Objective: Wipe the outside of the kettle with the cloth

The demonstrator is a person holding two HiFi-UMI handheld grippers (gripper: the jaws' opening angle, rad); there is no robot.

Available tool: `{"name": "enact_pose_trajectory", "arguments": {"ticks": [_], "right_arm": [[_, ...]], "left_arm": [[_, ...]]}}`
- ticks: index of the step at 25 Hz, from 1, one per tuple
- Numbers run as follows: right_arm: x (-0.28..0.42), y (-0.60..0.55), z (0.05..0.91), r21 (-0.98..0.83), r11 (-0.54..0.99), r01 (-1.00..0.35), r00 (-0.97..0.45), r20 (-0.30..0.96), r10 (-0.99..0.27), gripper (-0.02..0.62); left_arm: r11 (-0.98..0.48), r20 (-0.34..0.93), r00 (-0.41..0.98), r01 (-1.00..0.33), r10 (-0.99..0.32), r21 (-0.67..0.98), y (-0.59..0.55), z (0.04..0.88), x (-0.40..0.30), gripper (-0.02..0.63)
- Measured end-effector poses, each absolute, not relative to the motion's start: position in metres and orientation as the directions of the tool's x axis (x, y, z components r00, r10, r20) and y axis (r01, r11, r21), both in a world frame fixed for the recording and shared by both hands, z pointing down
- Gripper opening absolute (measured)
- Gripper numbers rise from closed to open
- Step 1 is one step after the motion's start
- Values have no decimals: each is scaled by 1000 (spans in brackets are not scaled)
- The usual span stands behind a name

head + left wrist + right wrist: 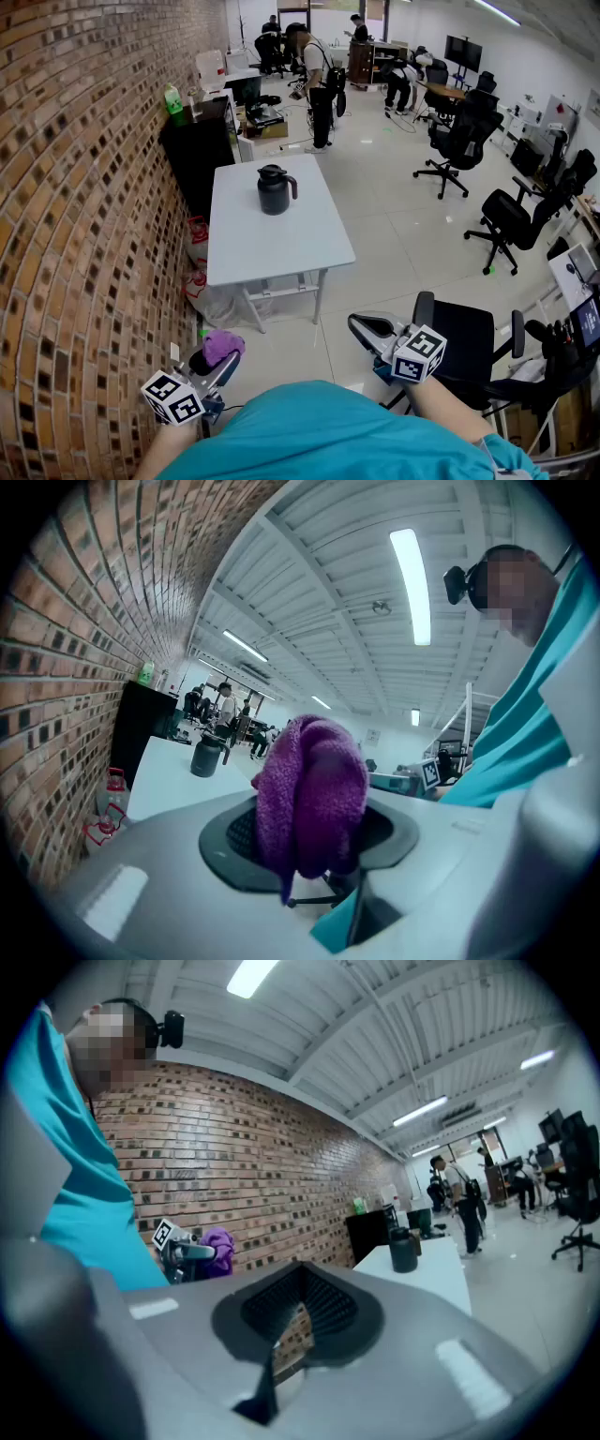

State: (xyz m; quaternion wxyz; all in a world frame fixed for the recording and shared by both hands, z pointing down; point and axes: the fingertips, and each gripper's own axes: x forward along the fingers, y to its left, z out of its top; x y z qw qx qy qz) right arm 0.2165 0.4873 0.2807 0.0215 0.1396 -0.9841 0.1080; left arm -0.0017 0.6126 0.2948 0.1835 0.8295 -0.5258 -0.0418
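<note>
Kettle on the white table, well ahead of both grippers.
Left gripper pinches the bunched purple cloth, carried ready for wiping; right gripper has its jaws almost together on nothing, likely free to steady the kettle.

- Shows a white desk standing on a pale tiled floor, just beside a brick wall.
- Carries a dark kettle, upright on the far half of the top, handle to the right.
</note>
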Motion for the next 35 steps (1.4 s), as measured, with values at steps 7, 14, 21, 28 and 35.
{"name": "enact_pose_trajectory", "arguments": {"ticks": [7,14,21,28,35], "right_arm": [[217,443,286,-195,951,-242,-970,73,-232,3],[198,416,293,-235,949,-208,-978,57,-200,4],[142,328,317,-226,935,-271,-961,113,-252,4],[26,211,325,-234,907,-349,-936,127,-327,5],[-38,114,322,-203,891,-406,-910,183,-373,3]], "left_arm": [[-371,104,439,-846,-893,383,585,289,51,190],[-373,141,450,-849,-882,374,556,297,52,190],[-434,127,518,-807,-846,400,458,326,-11,190],[-502,152,619,-737,-771,453,322,363,-133,190],[-543,204,669,-715,-715,441,209,375,-212,190]]}}
